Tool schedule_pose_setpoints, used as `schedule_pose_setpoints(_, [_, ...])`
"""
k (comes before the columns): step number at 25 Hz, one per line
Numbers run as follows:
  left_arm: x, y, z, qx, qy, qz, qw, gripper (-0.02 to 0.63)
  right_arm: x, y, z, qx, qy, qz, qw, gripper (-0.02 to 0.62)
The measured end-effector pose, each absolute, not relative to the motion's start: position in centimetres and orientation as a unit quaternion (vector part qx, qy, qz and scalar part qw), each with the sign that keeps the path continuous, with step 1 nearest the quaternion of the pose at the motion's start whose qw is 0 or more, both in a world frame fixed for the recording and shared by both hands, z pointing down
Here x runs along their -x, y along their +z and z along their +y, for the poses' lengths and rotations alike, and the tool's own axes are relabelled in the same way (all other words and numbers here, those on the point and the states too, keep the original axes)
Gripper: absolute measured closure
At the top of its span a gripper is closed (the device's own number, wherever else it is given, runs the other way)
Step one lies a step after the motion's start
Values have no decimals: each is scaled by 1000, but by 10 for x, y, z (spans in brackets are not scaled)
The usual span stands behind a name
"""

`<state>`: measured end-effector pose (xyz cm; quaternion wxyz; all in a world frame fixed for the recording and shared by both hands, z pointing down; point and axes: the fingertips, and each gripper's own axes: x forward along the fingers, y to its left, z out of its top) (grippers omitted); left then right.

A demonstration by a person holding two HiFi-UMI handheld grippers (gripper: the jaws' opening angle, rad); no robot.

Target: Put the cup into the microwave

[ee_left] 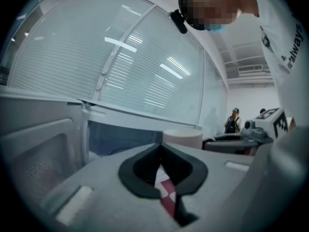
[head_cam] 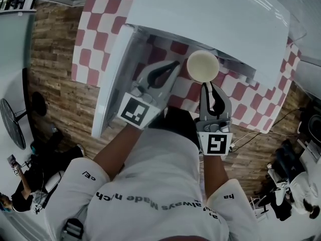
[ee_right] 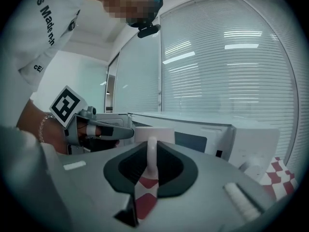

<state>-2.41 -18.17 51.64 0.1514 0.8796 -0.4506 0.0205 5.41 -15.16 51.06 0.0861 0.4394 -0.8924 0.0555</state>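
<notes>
A cream cup (head_cam: 202, 66) hangs in front of the white microwave (head_cam: 210, 19), whose door (head_cam: 113, 79) stands open to the left. My right gripper (head_cam: 205, 87) is shut on the cup's handle (ee_right: 151, 154), and the cup body (ee_right: 153, 133) shows just beyond the jaws. My left gripper (head_cam: 173, 65) is shut and holds nothing, its tips by the microwave's opening, just left of the cup. In the left gripper view the cup (ee_left: 182, 137) rises past my shut left gripper (ee_left: 161, 151), with the open door (ee_left: 38, 151) at the left.
The microwave stands on a red-and-white checked cloth (head_cam: 90, 39) over a wooden floor (head_cam: 55, 59). A fan (head_cam: 12, 122) stands at the far left. People (head_cam: 22, 192) are at the lower left and a person (ee_left: 233, 120) stands in the distance.
</notes>
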Motion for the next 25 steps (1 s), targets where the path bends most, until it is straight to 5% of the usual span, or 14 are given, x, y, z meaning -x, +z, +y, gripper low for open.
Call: schedule_pose_setpoints(25, [29, 568, -253, -882, 19, -448, 144, 602, -35, 572, -235, -449, 45, -889, 78, 558])
